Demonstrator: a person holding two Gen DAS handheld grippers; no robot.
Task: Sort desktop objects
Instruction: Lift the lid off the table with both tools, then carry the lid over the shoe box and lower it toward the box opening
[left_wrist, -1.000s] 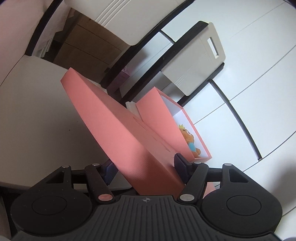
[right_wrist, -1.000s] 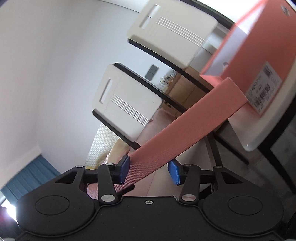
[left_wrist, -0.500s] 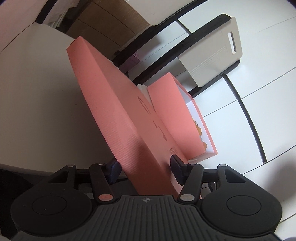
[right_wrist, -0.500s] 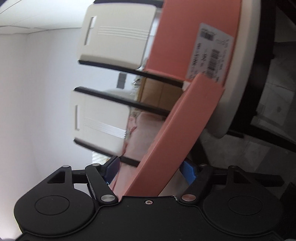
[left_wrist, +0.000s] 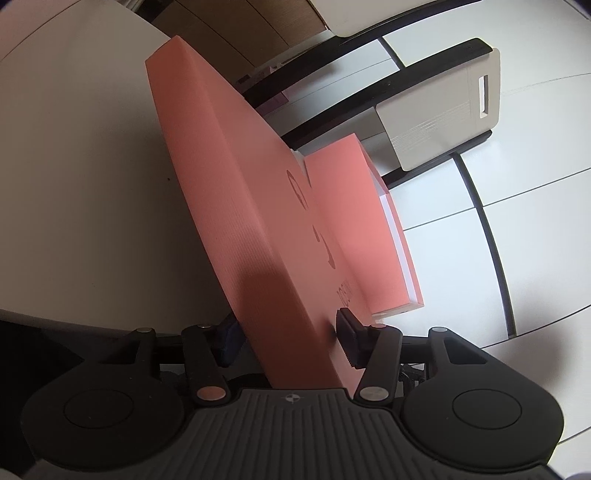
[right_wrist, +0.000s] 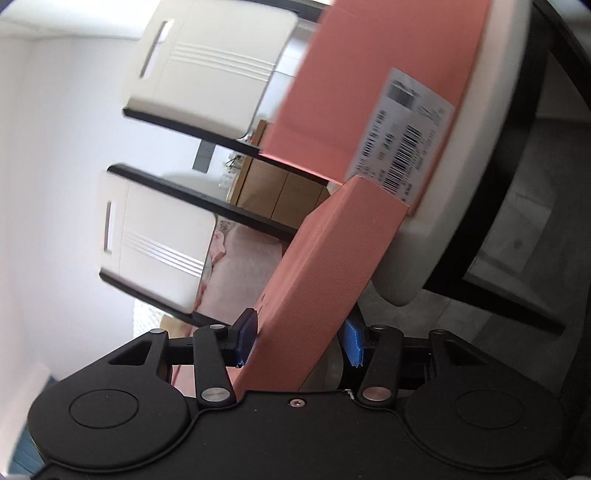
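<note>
A flat salmon-pink box lid (left_wrist: 243, 206) fills the middle of the left wrist view, tilted on edge over the white table (left_wrist: 74, 184). My left gripper (left_wrist: 288, 336) is shut on its near edge. Behind it stands the open pink box (left_wrist: 354, 229) with a white inside; its contents are hidden. In the right wrist view my right gripper (right_wrist: 299, 343) is shut on the lid's other edge (right_wrist: 325, 266). The box's pink side with a barcode label (right_wrist: 402, 136) lies beyond, on the table.
Two white chair backs with black frames (right_wrist: 207, 74) (right_wrist: 155, 236) stand past the table. One chair back shows in the left wrist view (left_wrist: 443, 110). The rounded table edge (right_wrist: 406, 280) and grey floor (right_wrist: 517, 258) lie to the right. Wooden cabinets (right_wrist: 280, 195) are far behind.
Both grippers have swung the lid round and brought it closer to the box. The toy seen inside the box earlier is now hidden behind the box wall.
</note>
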